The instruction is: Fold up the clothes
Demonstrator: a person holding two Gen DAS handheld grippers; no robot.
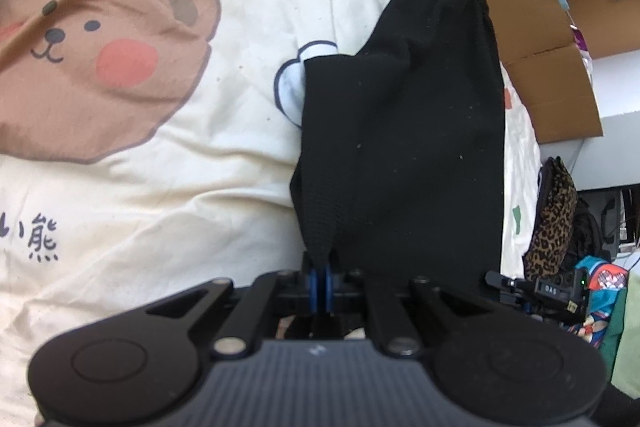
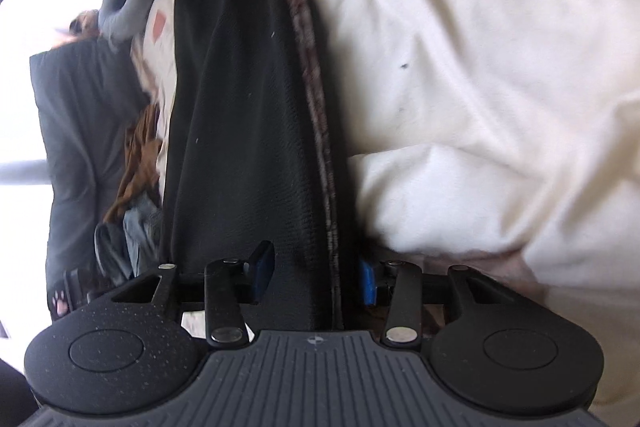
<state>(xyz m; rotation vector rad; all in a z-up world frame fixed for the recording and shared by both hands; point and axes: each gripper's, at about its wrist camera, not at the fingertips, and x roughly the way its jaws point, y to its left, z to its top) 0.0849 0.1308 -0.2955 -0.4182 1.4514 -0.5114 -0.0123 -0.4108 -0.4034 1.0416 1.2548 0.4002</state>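
A black garment [image 1: 404,131] lies lengthwise on a cream bedsheet [image 1: 224,187] printed with a brown bear. My left gripper [image 1: 322,279] is shut on its near left corner, and the cloth rises pinched between the blue pads. In the right wrist view the same black garment [image 2: 240,107], with a speckled band along its right edge, runs between the fingers of my right gripper [image 2: 316,279]. Its blue pads [image 2: 368,285] stand wide apart on either side of the cloth, so it is open. The right gripper [image 1: 536,291] also shows at the garment's near right corner.
Brown cardboard [image 1: 532,39] stands along the bed's far right side. A leopard-print bag [image 1: 554,223] and colourful items sit beyond the bed edge. Rumpled white bedding [image 2: 480,87] lies right of the garment, with a dark coat [image 2: 80,147] and other clothes to the left.
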